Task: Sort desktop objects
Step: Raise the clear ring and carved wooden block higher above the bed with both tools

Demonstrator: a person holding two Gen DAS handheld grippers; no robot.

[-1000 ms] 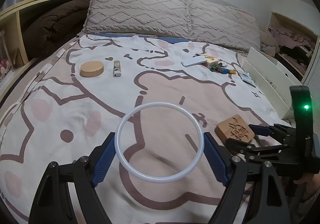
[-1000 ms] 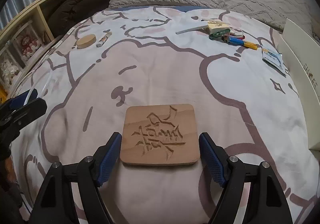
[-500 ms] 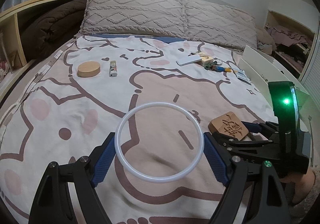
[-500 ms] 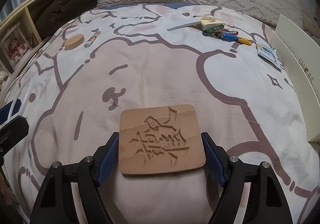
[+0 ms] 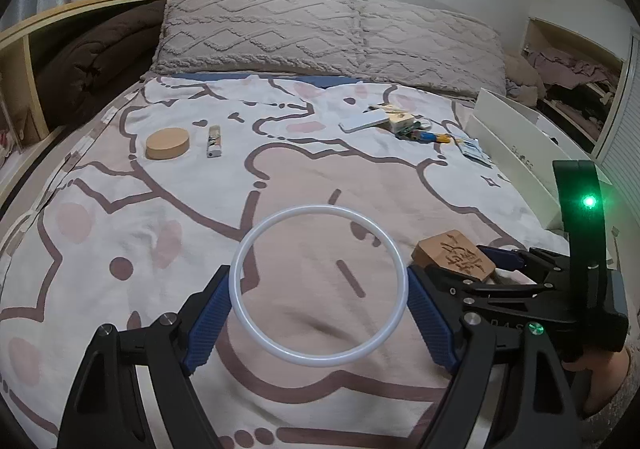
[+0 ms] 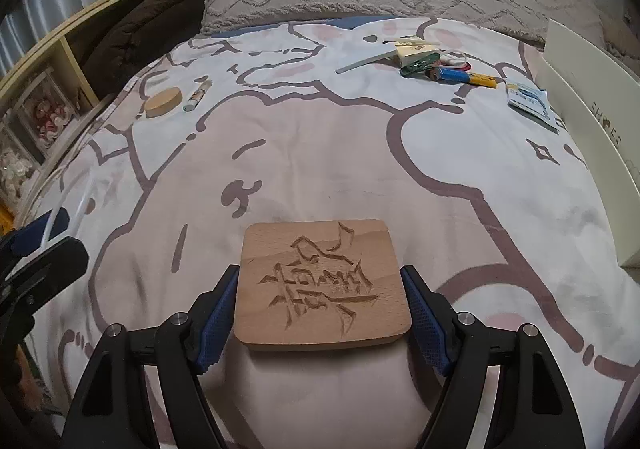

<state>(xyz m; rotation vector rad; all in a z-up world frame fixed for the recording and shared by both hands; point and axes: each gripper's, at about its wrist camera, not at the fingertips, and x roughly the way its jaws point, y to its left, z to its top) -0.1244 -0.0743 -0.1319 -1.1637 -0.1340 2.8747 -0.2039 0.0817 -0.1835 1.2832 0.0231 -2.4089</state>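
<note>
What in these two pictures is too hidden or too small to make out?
- Left wrist view: the near edge of the wooden carved block is covered by the right tongs.
- Both views: the small items near the pillows are too small to name.
- Right wrist view: the white ring is almost wholly cut off at the left edge.

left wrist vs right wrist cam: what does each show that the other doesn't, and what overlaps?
Left wrist only: the whole thin white plastic ring clamped between the left gripper fingers, the right gripper seen from the side with green lights lit, and part of a hand.

Right wrist only: the full carved face of the square wooden coaster gripped between the right gripper's fingers, plus shelf cubbies with trinkets.

Both: the cartoon-print bedspread, round cork lid, white lighter, blue-yellow pen, white box, grey pillows.
</note>
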